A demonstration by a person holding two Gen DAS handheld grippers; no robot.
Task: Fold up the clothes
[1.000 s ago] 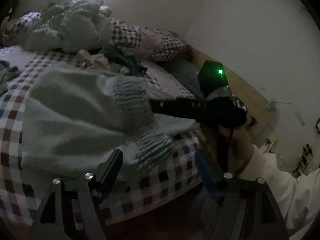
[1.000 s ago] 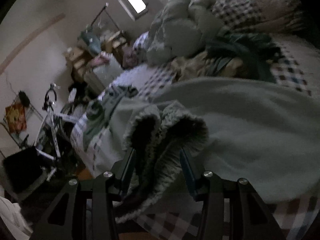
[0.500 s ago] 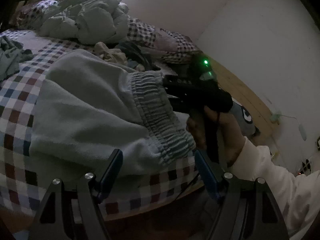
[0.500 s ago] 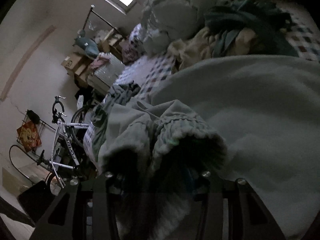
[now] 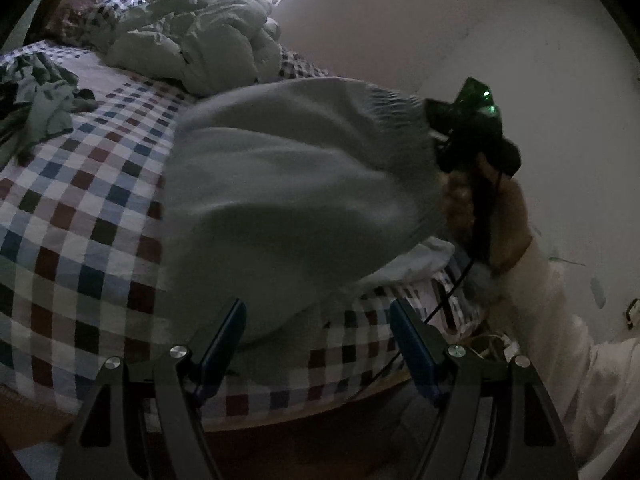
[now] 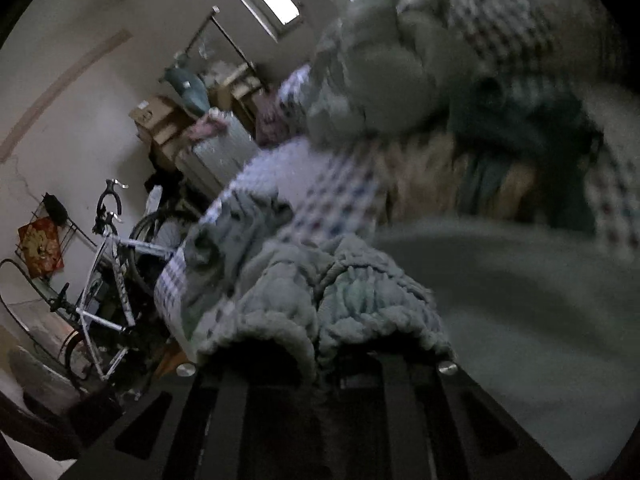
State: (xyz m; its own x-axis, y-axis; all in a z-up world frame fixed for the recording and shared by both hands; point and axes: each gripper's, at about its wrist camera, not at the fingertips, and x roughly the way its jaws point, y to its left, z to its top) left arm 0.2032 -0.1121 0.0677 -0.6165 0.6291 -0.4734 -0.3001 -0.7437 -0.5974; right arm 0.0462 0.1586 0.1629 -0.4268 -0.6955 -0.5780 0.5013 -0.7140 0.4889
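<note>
Left wrist view, far left: a dark crumpled garment (image 5: pixel 36 96) is seen on the checked bedsheet (image 5: pixel 80 208), with a bunched duvet (image 5: pixel 200 52) at the far side. In the middle, the grey sweatpants (image 5: pixel 288 184) are found lifted at their right end, the elastic waistband (image 5: pixel 396 108) now raised toward the wall; half a second ago that band lay lower, draped near the bed's edge. At the near edge, the left gripper (image 5: pixel 316 336) is recorded with its blue fingers spread apart and nothing between them, just short of the fabric's near fold. At right, the right gripper (image 5: pixel 472 136) is held in a hand (image 5: pixel 504 216) against the waistband.

Right wrist view: the waistband (image 6: pixel 344 300) is seen bunched over the tool's front. The fingers are hidden beneath it, so closure cannot be confirmed visually, though the cloth is evidently carried. Motion blur is noted.

Assessment: the waist end is judged to be swinging over the body of the garment, a fold in progress.
</note>
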